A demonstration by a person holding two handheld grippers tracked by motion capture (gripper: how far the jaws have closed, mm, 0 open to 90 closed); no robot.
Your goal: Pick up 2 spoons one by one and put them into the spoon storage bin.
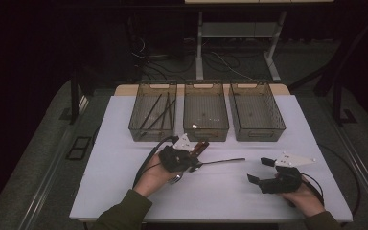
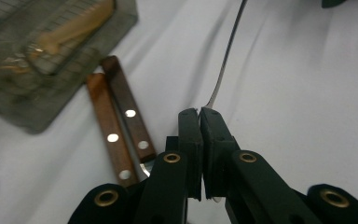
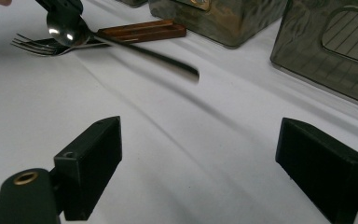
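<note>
My left gripper [image 1: 195, 164] [image 2: 199, 115] is shut on a metal spoon [image 1: 223, 161] near its bowl. The thin handle [image 2: 225, 60] runs out past the jaws and points right across the table. In the right gripper view the spoon's bowl [image 3: 65, 31] hangs from that gripper [image 3: 60, 7], just above the cloth. Two wooden-handled forks [image 2: 119, 123] [image 3: 137, 31] lie side by side on the white table [image 1: 211, 191], close beside the left gripper. My right gripper [image 1: 260, 170] [image 3: 200, 140] is at the right front, open with nothing between its jaws.
Three smoky clear bins stand in a row at the back: the left bin [image 1: 135, 125] holds thin dark sticks, while the middle bin [image 1: 206, 136] and the right bin [image 1: 278, 122] look nearly bare. A corner of a bin [image 2: 51, 70] sits near the forks.
</note>
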